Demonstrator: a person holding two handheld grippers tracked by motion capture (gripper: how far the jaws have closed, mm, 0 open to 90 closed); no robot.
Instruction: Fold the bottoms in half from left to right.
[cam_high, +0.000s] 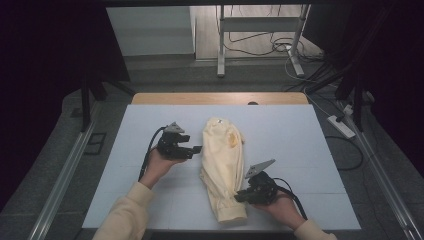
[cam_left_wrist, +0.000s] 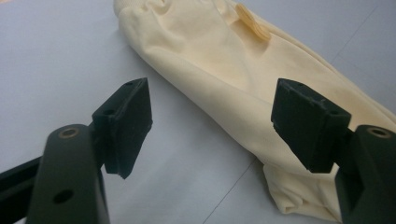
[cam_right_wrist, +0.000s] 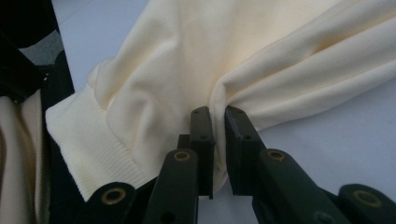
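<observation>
Right gripper (cam_right_wrist: 218, 116) view alone reveals pinched cream garment (cam_right_wrist: 196, 51).

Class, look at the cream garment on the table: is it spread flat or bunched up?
Bunched up. The garment lies gathered into a narrow, creased roll, and the right gripper pinches a fold.

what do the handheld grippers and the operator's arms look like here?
Both the left gripper and right gripper are black, each with a grey three-cornered plate on top and a black trailing cable. Fingers are flat black blocks on arms with brass-coloured rivets. The person wears pale yellow sleeves.
</observation>
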